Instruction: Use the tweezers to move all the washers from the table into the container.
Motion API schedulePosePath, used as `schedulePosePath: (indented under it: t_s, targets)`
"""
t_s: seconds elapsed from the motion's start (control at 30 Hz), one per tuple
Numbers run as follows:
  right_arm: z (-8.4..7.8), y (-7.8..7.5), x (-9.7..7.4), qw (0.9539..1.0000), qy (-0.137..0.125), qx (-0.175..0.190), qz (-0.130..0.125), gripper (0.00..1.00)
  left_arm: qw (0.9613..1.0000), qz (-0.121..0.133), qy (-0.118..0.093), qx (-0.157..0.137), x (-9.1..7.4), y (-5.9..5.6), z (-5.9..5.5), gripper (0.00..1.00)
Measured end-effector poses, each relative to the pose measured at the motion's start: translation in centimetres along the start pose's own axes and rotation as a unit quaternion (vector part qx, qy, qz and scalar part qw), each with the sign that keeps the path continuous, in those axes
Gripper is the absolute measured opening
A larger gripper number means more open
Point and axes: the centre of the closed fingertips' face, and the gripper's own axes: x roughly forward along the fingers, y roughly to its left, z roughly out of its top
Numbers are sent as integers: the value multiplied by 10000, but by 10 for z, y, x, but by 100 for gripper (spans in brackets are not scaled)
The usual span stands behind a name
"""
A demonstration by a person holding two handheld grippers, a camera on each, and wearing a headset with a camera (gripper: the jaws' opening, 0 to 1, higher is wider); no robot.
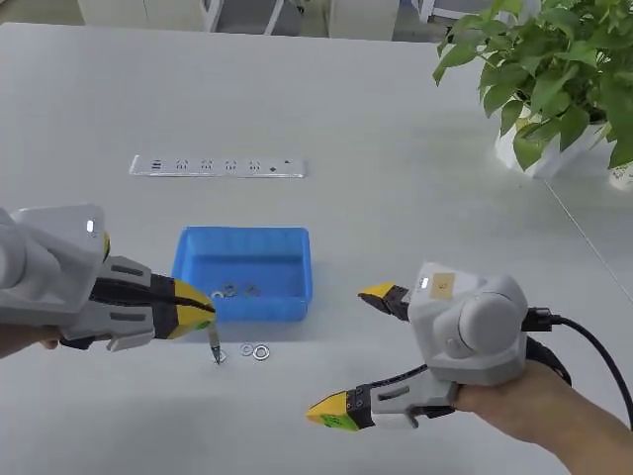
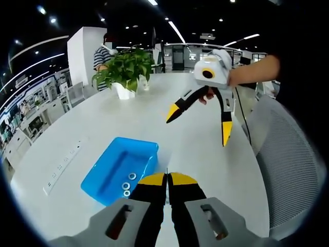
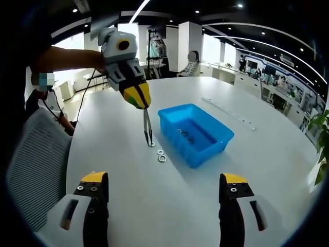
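My left gripper (image 1: 206,305) (image 2: 167,180) is shut on thin metal tweezers (image 1: 214,342) (image 3: 147,126). The tweezers point down, and their tips meet a small washer (image 1: 219,356) (image 3: 151,144) on the white table. Two more washers (image 1: 254,351) (image 3: 161,155) lie just right of it, in front of the blue container (image 1: 247,309) (image 2: 115,164) (image 3: 200,154). Inside the container rest a few washers (image 1: 239,290) (image 2: 127,184). My right gripper (image 1: 351,351) (image 3: 164,178) is held open to the right of the container, with nothing between its jaws. It also appears in the left gripper view (image 2: 199,127).
A white power strip (image 1: 218,166) lies on the table behind the container. A potted green plant (image 1: 559,79) (image 2: 126,69) stands at the far right corner. A grey mesh chair (image 3: 38,170) sits beside the table.
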Motion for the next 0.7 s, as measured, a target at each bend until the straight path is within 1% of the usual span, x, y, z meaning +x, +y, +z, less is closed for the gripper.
schedulePosePath:
  t_s: [0.13, 0.23, 0.3, 0.43, 0.6, 0.7]
  targets:
    - [2, 4, 3, 9998, -7, -125, 123, 86, 9998, -189, 27, 79, 0, -2, 0, 5]
    - [3, 5, 7, 9996, 5, -202, 210, 83, 9995, -293, 42, 73, 0, -1, 0, 5]
    - [4, 7, 10, 9990, 25, -344, 292, 80, 9993, -361, 49, 63, 1, -1, 0, 5]
    - [6, 8, 15, 9977, 71, -535, 399, 74, 9989, -458, 63, 55, 2, -2, 0, 5]
    - [11, 9, 23, 9962, 58, -692, 530, 68, 9983, -582, 70, 45, 2, -6, 0, 5]
    - [15, 11, 29, 9946, 44, -805, 659, 63, 9980, -629, 87, 58, 2, -7, -1, 5]
